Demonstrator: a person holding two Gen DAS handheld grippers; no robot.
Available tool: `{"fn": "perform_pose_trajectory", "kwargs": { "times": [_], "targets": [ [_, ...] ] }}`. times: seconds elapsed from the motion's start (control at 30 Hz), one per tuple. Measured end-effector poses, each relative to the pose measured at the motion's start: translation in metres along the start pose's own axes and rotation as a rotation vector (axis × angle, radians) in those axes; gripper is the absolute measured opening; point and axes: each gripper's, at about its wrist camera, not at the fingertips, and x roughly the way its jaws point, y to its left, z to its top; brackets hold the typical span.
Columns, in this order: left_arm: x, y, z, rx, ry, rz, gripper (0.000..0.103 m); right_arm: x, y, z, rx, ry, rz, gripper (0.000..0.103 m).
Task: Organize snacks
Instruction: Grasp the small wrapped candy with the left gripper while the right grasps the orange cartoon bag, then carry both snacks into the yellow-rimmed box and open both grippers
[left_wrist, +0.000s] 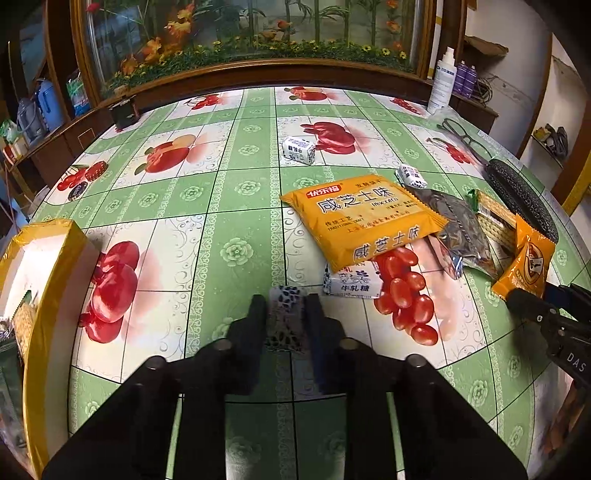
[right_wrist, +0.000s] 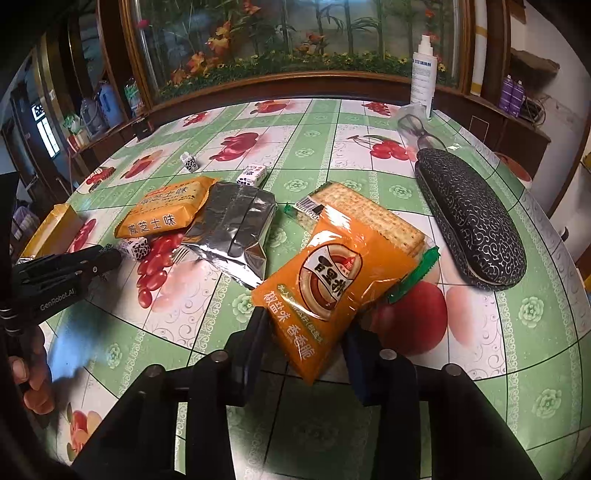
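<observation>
Left gripper (left_wrist: 286, 317) low over the desk (left_wrist: 236, 192), jaws closed tight on a small spotted candy (left_wrist: 286, 314) that sits pinched between the two black fingers. Just ahead and to its right lies a white nougat candy (left_wrist: 352, 282), tucked partly under the near edge of the big yellow cheese-biscuit packet (left_wrist: 360, 218). Over on the right side, the right gripper (right_wrist: 306, 343) has its jaws clamped on the orange snack packet (right_wrist: 325, 291), gripping the bottom end while the top end tilts up over the cracker pack (right_wrist: 373, 214) behind it. Beside that, the silver foil packet (right_wrist: 232, 232) lies flat, touching the yellow packet's right edge. Two more small wrapped candies rest farther back on the fruit-print cloth, one by the red fruit (left_wrist: 298, 149) and one at the yellow packet's far corner (left_wrist: 410, 176). At the far left edge a yellow-rimmed box (left_wrist: 48, 258) stands open with some packets already inside. Off to the right, a dark patterned glasses case (right_wrist: 469, 218) lies lengthwise, a pair of glasses (right_wrist: 417, 129) just beyond it, and a white spray bottle (right_wrist: 423, 74) upright at the back edge.
</observation>
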Motion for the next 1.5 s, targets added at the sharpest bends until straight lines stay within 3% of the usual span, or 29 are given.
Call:
{"fn": "perform_pose_trajectory", "kwargs": {
  "times": [0.2, 0.63, 1.07, 1.5],
  "targets": [
    [-0.007, 0.003, -0.008, -0.004, 0.005, -0.001, 0.016, -0.010, 0.008, -0.008, 0.011, -0.015, 0.030, 0.029],
    [-0.049, 0.029, -0.046, -0.089, -0.012, -0.014, 0.016, -0.047, 0.048, -0.022, 0.015, -0.069, 0.159, 0.028],
    [-0.111, 0.069, -0.062, -0.131, -0.129, 0.102, 0.016, -0.062, 0.123, -0.016, -0.085, -0.086, 0.306, 0.028],
    [-0.143, 0.130, -0.081, -0.221, -0.204, 0.227, 0.016, -0.063, 0.205, -0.003, -0.195, -0.096, 0.455, 0.028]
  ]
}}
